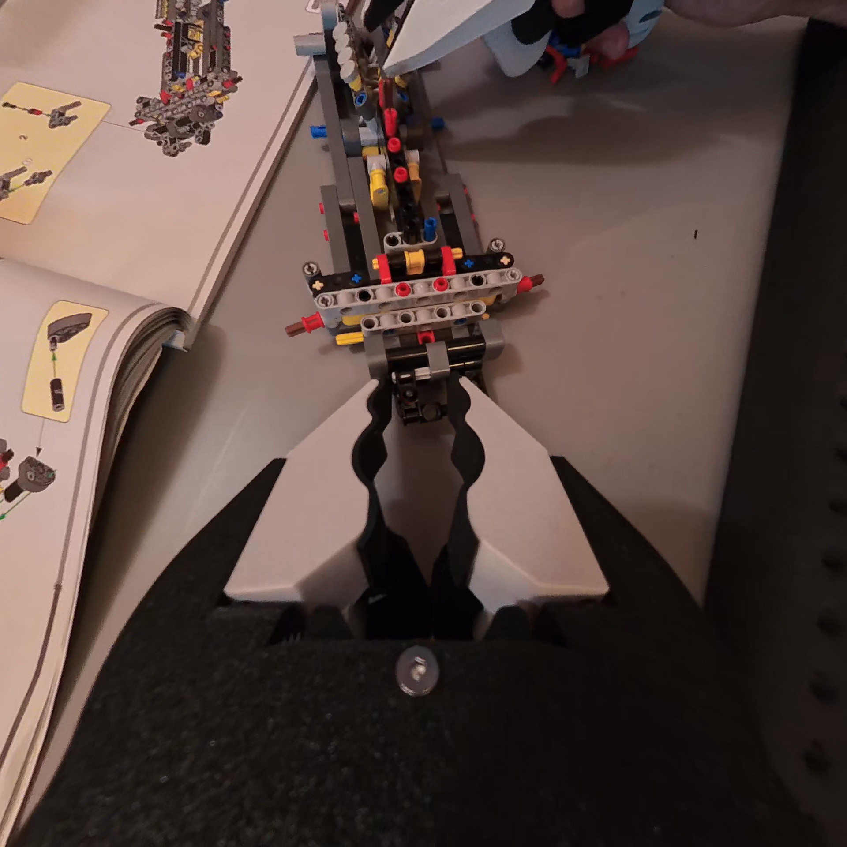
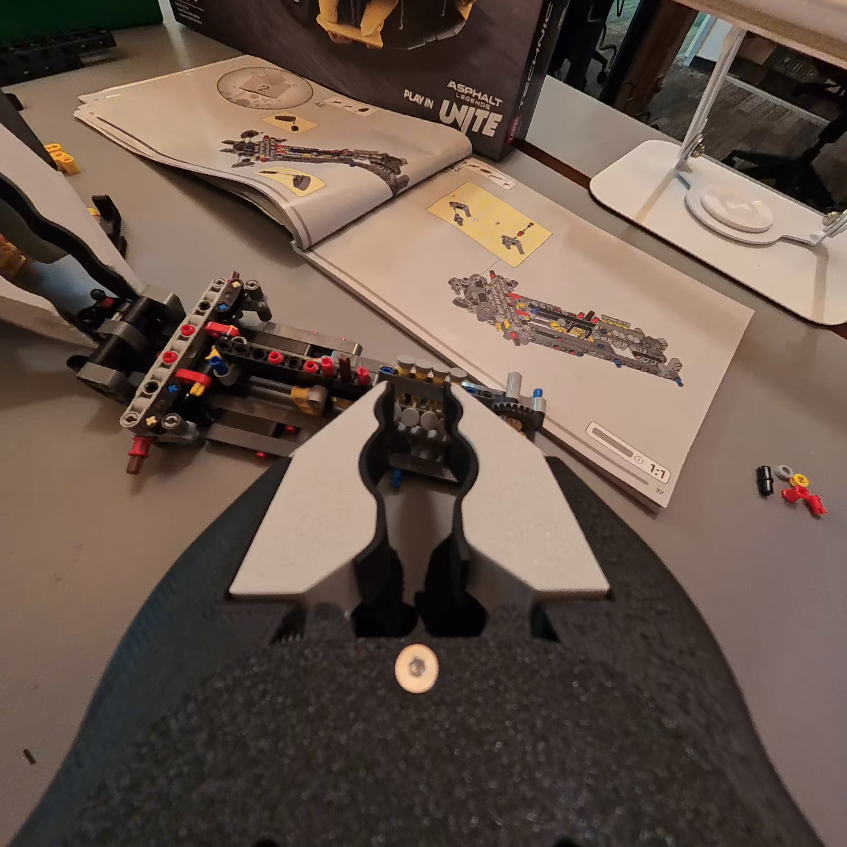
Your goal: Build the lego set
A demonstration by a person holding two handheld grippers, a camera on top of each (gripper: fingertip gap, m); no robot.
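Note:
A long lego chassis point(image 1: 412, 284) of grey, black, red and yellow beams lies on the grey table point(image 1: 618, 343). My left gripper point(image 1: 419, 389) is shut on the black and grey block at its near end. In the right wrist view the chassis point(image 2: 256, 362) runs from left to centre. My right gripper point(image 2: 416, 394) is closed around the engine block with round grey caps at the other end. The left gripper point(image 2: 68, 275) shows at the left edge of the right wrist view. The right gripper point(image 1: 412, 46) shows at the top of the left wrist view.
An open instruction booklet point(image 2: 527, 321) lies beside the chassis, also in the left wrist view point(image 1: 114, 183). The dark set box point(image 2: 412, 68) stands behind it. A white stand point(image 2: 733, 220) is at the back right. Small loose pieces point(image 2: 797, 488) lie on the right, yellow ones point(image 2: 62, 158) far left. Spacing between my two grippers at the tips: around 15 cm.

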